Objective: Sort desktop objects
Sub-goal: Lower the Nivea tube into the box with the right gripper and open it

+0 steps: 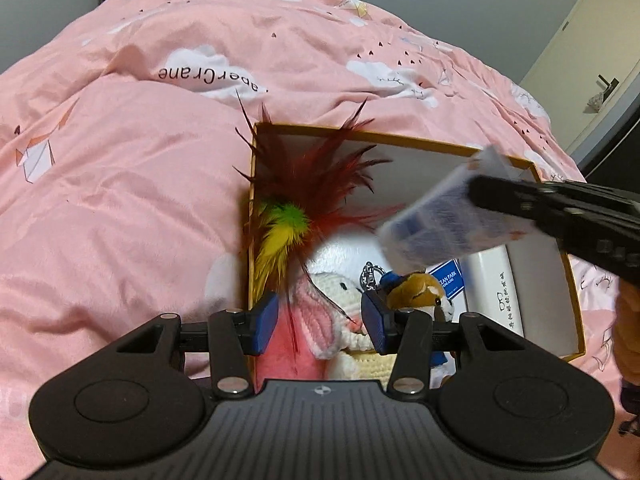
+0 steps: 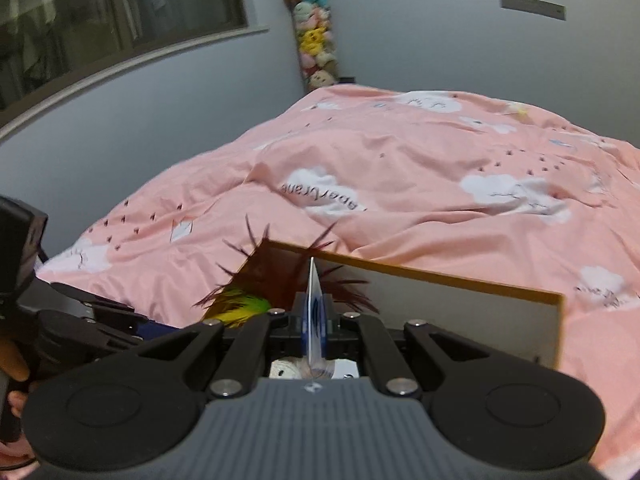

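pink cloud-print duvet; red feathers

Dim indoor light, fisheye warp, motion blur

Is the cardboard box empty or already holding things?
Holding things: the box contains a feather toy, a white plush and a brown plush keychain.

Blue-white card tilted above open box; feather toy, plush rabbit, plush keychain inside.
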Demonstrator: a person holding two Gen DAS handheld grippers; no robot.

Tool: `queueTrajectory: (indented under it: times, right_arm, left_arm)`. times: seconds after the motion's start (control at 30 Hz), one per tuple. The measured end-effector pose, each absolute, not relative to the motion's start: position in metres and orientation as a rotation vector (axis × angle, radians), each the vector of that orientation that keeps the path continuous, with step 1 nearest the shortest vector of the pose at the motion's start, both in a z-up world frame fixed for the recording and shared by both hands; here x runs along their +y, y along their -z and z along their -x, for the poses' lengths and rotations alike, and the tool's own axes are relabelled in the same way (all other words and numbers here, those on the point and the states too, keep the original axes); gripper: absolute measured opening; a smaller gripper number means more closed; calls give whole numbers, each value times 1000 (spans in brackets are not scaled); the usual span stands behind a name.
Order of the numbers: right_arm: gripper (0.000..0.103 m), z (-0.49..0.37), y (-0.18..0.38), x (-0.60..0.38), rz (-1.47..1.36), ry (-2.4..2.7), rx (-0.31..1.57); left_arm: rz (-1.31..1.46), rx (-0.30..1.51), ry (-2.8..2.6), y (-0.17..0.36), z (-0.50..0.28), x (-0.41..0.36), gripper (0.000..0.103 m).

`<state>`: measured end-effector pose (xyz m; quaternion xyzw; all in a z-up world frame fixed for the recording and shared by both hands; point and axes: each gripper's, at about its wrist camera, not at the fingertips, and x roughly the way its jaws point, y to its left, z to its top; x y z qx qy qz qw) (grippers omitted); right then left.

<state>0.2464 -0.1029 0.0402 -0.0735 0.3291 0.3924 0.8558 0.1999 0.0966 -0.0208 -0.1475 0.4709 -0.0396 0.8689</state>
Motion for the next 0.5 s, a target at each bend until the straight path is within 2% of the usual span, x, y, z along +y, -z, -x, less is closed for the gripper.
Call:
queueTrajectory:
  times: [0.5]
  right_arm:
    - [5, -255, 13, -37, 450, -943, 677]
  left_arm:
    - [342, 997, 108, 30, -201, 106, 53]
